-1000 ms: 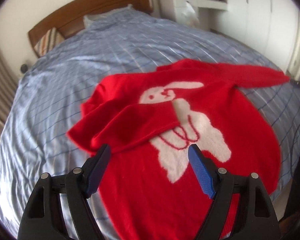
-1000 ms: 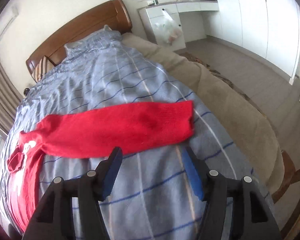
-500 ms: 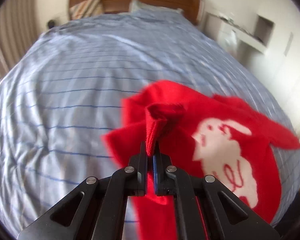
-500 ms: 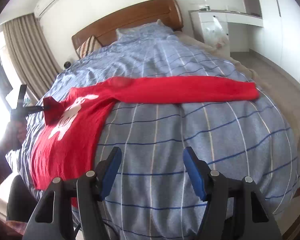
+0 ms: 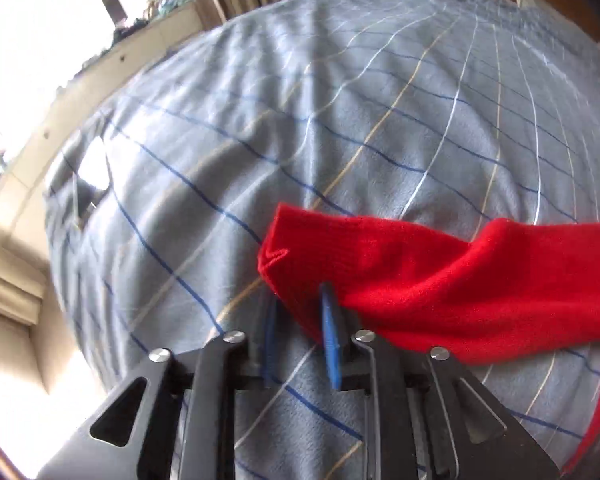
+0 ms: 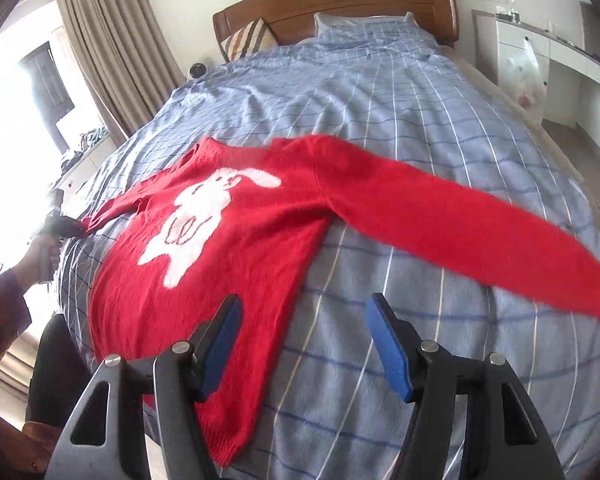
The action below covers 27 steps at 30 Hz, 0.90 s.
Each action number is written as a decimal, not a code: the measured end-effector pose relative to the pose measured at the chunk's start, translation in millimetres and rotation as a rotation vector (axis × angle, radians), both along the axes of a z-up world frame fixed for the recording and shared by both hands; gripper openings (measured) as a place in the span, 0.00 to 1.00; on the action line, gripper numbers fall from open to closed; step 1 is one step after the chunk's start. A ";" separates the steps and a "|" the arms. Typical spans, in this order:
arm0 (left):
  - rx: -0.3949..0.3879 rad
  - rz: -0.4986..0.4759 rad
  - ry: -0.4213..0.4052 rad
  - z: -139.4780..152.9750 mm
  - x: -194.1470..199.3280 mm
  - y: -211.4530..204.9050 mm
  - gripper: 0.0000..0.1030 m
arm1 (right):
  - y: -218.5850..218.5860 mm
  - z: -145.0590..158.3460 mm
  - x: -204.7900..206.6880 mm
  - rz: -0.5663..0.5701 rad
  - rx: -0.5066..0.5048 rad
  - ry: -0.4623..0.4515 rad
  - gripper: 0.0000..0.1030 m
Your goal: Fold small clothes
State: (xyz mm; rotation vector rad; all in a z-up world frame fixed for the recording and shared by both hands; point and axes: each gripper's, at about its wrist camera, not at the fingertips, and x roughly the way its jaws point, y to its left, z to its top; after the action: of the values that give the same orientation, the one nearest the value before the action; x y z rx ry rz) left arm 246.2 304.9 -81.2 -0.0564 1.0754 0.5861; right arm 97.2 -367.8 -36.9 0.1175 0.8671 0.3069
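Left wrist view: left gripper [image 5: 300, 316] was low over the striped bedspread [image 5: 340, 128], jaws opening, pads part-way apart. The cuff of the red sweater's [image 5: 440, 280] sleeve [image 5: 320, 252] lay between them and draped over one blue pad [image 5: 330, 332]; no squeeze visible, so released.

Right wrist view: right gripper [image 6: 302, 344] hovered wide open, holding nothing, above the bed's near edge. Sweater lay face up mid-bed, rabbit motif [image 6: 204, 216] showing, other sleeve [image 6: 460, 232] stretched toward the bed's right edge.

Judgement: let go fully, lift clear so the cuff doesn't drag, then check both sleeves lie flat before folding.
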 end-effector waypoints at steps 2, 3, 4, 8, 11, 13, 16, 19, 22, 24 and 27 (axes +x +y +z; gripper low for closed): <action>0.072 -0.091 -0.092 36.1 1.6 -27.2 0.67 | 3.0 17.8 35.2 0.035 -0.016 0.003 0.70; 0.073 -0.156 -0.149 53.0 5.8 -44.7 0.76 | 4.4 25.6 58.1 0.055 -0.016 0.006 0.75; 0.046 -0.225 -0.182 65.4 14.3 -61.8 0.78 | 6.5 31.8 83.4 0.073 -0.015 0.010 0.75; -0.248 -0.558 -0.138 75.3 88.3 -148.8 0.83 | 31.2 28.6 198.5 0.192 0.014 0.115 0.75; -0.289 -0.691 -0.092 63.4 146.7 -213.8 0.84 | 58.2 5.5 268.5 0.255 -0.022 0.218 0.75; -0.289 -0.737 -0.070 51.2 181.9 -242.5 0.85 | 70.8 -11.7 296.6 0.263 -0.081 0.251 0.75; -0.445 -0.831 0.029 24.6 217.3 -267.8 0.86 | 78.2 -29.5 321.6 0.318 -0.057 0.286 0.75; -0.502 -0.937 0.204 -11.8 226.1 -290.4 0.85 | 89.7 -48.8 336.0 0.371 -0.053 0.324 0.75; -0.356 -1.060 0.271 -27.2 208.5 -309.4 0.58 | 106.5 -67.7 335.2 0.415 -0.079 0.375 0.50; -0.356 -1.175 0.263 -17.9 185.1 -316.4 0.08 | 118.0 -64.6 322.6 0.475 -0.124 0.345 0.08; -0.160 -1.258 0.081 9.3 144.8 -317.0 0.07 | 123.3 -31.5 294.1 0.482 -0.240 0.181 0.06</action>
State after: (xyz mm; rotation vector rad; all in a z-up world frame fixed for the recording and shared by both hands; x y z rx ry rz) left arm 391.0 -12.1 -71.9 0.4818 1.0157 -0.6344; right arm 391.3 -244.5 -68.4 -0.2960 1.1023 0.6462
